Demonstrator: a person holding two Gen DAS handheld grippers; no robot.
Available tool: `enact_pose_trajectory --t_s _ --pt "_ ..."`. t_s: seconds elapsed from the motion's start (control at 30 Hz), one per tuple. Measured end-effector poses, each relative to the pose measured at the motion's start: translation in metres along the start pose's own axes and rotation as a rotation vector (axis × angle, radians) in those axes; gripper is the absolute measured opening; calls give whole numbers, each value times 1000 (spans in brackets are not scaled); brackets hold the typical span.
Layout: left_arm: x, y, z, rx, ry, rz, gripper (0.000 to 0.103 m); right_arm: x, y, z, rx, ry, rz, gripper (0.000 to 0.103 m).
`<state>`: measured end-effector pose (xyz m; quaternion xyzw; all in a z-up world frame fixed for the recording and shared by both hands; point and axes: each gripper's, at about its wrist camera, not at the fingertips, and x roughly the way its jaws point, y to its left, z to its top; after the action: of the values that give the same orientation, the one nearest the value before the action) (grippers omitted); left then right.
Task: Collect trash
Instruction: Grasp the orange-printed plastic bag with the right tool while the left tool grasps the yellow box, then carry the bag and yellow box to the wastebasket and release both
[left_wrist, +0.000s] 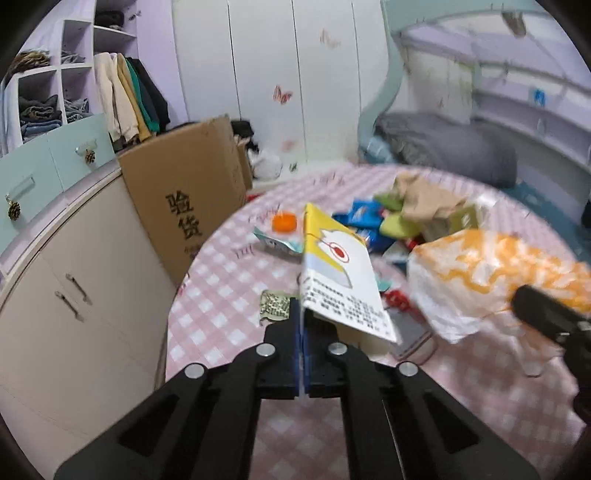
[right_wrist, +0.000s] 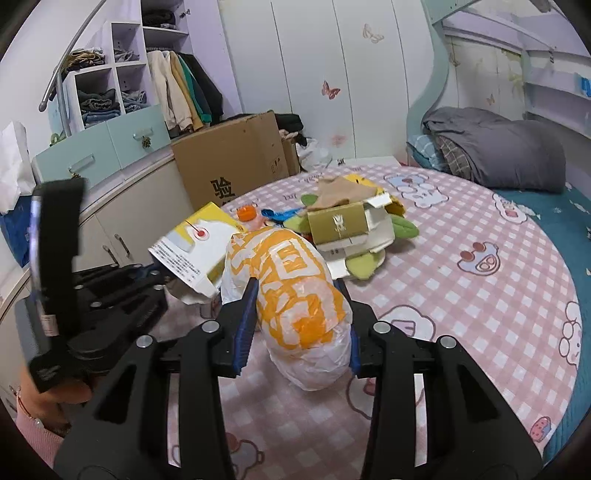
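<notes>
My left gripper (left_wrist: 303, 314) is shut on the edge of a yellow and white carton (left_wrist: 340, 273), which juts up and forward above the pink checked bedspread (left_wrist: 221, 325). The carton (right_wrist: 192, 251) also shows at the left of the right wrist view, with the left gripper (right_wrist: 159, 275) behind it. My right gripper (right_wrist: 295, 284) is shut on an orange and white plastic bag (right_wrist: 295, 306), bulging between the blue pads. The bag (left_wrist: 480, 273) lies just right of the carton. Behind them is a trash pile: a gold box (right_wrist: 338, 221), blue wrappers (left_wrist: 360, 214), an orange cap (left_wrist: 284, 221).
A large cardboard box (left_wrist: 184, 195) stands on the floor left of the bed, beside a curved cabinet (left_wrist: 74, 277). A grey duvet (right_wrist: 509, 151) lies at the bed's far right. A green plush item (right_wrist: 364, 266) and a beige cloth (right_wrist: 338, 194) sit in the pile.
</notes>
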<state>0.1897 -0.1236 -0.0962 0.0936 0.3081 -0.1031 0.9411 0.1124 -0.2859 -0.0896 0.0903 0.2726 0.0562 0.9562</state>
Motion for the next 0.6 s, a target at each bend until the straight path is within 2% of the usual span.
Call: enact_pose_trajectory --t_s 0.23,0.47,0.6 --pt "-47 31 3 -88 -109 -6 1 -5 26 12 -28 -25 19 39" --pt "-76 93 -13 -218 -121 -15 1 5 72 15 -83 -17 81 39" --pt "-84 137 -31 -286 -114 33 1 19 111 15 -130 7 145 39"
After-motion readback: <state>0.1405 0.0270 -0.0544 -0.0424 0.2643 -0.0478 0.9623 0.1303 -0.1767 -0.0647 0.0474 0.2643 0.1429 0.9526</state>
